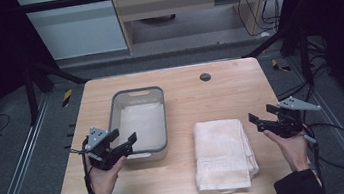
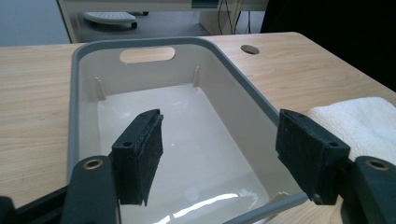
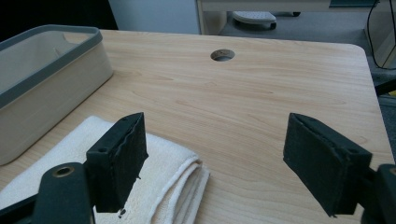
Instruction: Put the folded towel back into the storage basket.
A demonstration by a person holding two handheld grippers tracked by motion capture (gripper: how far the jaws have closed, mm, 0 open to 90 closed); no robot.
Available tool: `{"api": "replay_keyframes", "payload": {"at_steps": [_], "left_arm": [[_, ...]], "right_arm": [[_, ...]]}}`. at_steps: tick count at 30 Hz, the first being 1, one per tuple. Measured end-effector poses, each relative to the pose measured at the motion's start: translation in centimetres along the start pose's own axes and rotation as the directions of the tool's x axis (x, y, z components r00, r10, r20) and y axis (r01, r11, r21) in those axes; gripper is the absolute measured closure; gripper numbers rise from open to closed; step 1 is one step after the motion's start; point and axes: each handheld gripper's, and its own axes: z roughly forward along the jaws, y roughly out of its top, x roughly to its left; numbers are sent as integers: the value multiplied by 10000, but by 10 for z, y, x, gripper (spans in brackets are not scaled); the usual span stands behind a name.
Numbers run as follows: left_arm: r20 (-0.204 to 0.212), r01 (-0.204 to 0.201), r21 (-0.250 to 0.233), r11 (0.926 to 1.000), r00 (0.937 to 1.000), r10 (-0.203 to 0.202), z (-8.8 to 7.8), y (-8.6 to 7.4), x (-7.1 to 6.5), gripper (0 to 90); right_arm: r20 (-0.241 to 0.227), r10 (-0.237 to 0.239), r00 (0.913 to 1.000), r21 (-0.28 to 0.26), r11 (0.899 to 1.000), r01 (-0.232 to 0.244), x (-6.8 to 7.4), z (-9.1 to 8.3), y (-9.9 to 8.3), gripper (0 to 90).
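- I held the left gripper (image 1: 124, 137) with jaws spread wide and empty, above the near rim of the grey-rimmed bin (image 1: 161, 121), which sat left of centre on the table (image 1: 219, 90).
- I held the right gripper (image 1: 259, 117) just right of the folded towel (image 1: 223, 153), jaws apart, nothing between them. The towel lay near the front edge, just right of the bin and apart from it.
- Risk: a pinch on the top fold alone would have let the lower layers sag and unfold. Cause: the stacked edges, seen in the right gripper view (image 3: 187, 179), were loose.
- Risk: the left jaws could have struck the bin wall (image 2: 243, 93) and pushed the bin. Cause: they hung low over its rim.
- Risk: the towel could have snagged on the bin's rim and draped outside. Cause: insufficient lift on transfer.
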Motion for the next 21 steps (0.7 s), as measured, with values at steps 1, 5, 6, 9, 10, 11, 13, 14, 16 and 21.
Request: {"api": "replay_keyframes", "payload": {"at_steps": [1, 5, 6, 9, 10, 11, 13, 14, 16, 21], "left_arm": [[9, -76, -4, 10000, 10000, 76, 1, 1, -3, 309], [201, -144, -95, 9999, 9997, 146, 4, 2, -12, 317], [244, -168, -78, 9998, 9996, 170, 5, 2, -14, 317], [336, -397, -15, 9992, 9986, 398, 10, 3, -23, 319], [397, -437, -23, 9990, 9983, 438, 12, 2, -25, 321], [482, -449, -31, 9990, 9978, 450, 13, 2, -28, 323], [586, -513, -2, 9987, 9970, 512, 17, 1, -34, 324], [625, -566, 47, 9984, 9965, 562, 19, 1, -37, 324], [726, -615, 126, 9980, 9955, 604, 23, 0, -42, 325], [986, -819, 285, 9962, 9920, 787, 32, -3, -57, 325]], "right_arm": [[0, -16, 10000, 14, 10000, 16, 0, 0, 1, 217], [-40, -88, 10000, 32, 10000, 88, 0, 0, 4, 218], [-90, -27, 10000, 25, 10000, 27, 0, 1, 5, 221], [-62, -103, 9999, 85, 9999, 104, 1, 4, 7, 226], [-63, -131, 9999, 108, 9999, 131, 1, 5, 8, 228], [-137, -223, 9997, 174, 9996, 225, 3, 8, 9, 229], [-219, -321, 9992, 253, 9991, 326, 4, 10, 10, 230], [-258, -328, 9991, 268, 9991, 335, 5, 11, 11, 230], [-310, -314, 9990, 294, 9990, 323, 6, 12, 12, 230], [-393, -381, 9985, 285, 9988, 392, 8, 16, 14, 228]]}}
